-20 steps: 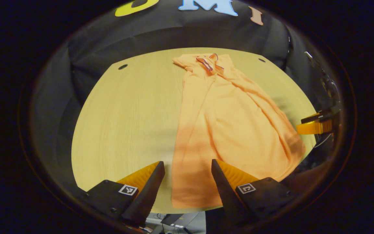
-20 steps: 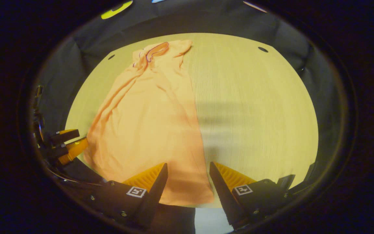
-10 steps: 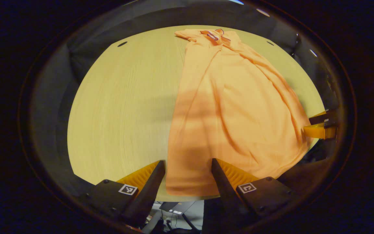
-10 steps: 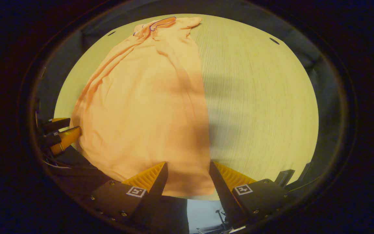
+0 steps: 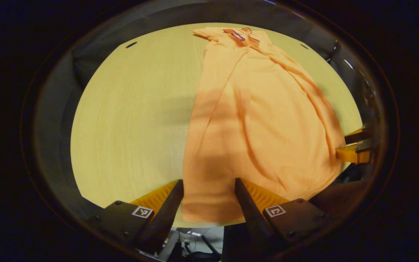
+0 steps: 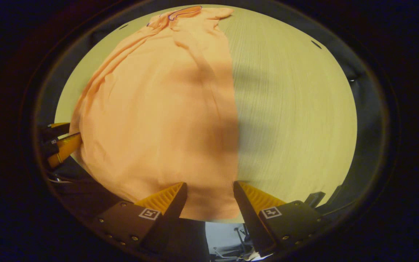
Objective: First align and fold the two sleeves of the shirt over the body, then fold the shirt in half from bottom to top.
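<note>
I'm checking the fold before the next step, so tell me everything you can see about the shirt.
The shirt is orange, of soft thin cloth with a dark-trimmed collar at the far end. It lies flat and lengthwise on the wooden table, narrowed into a long strip, the sleeves seemingly already folded in, with loose creases down one side. Its bottom hem reaches the near table edge. The left gripper and right gripper sit open at the two hem corners, cloth between their fingers, not yet pinched.
</note>
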A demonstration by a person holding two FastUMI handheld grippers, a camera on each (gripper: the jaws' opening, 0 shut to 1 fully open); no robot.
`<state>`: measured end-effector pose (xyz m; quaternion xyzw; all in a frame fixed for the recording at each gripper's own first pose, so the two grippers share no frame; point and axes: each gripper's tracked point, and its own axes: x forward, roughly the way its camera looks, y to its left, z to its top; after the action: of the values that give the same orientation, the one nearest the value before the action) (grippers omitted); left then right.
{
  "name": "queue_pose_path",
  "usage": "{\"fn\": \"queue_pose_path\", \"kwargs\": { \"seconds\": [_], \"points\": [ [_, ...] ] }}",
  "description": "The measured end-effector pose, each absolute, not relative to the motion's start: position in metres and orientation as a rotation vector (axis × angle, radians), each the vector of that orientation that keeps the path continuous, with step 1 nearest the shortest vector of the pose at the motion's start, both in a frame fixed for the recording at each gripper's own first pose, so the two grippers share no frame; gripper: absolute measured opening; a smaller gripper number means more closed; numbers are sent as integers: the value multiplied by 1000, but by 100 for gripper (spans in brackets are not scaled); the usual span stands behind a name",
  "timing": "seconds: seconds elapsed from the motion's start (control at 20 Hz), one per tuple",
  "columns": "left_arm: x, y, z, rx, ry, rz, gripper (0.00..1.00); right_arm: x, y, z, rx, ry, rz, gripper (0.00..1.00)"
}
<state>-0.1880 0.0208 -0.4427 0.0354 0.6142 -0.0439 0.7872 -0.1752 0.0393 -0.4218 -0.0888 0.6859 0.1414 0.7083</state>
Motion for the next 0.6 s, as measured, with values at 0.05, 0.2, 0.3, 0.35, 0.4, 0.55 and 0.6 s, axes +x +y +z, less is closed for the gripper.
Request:
{"fn": "queue_pose_path", "kwargs": {
  "seconds": [0.05,0.2,0.3,0.35,0.4,0.55,0.6],
  "points": [
    [-187,19,-443,75,1332,-95,93,-175,39,-422,-199,1526,312,83],
    [-163,10,-440,104,1250,-118,59,-174,42,-420,-203,1533,322,82],
    [-164,7,-441,132,1255,-131,23,-172,44,-420,-199,1523,329,56],
    [-163,7,-440,137,1251,-133,16,-170,45,-419,-183,1516,328,43],
    [-165,8,-440,136,1259,-129,11,-171,44,-420,-175,1525,332,16],
    [-164,9,-439,110,1251,-125,7,-171,45,-420,-153,1516,331,4],
    [-163,9,-437,106,1247,-123,6,-171,45,-421,-155,1517,332,4]
  ]
}}
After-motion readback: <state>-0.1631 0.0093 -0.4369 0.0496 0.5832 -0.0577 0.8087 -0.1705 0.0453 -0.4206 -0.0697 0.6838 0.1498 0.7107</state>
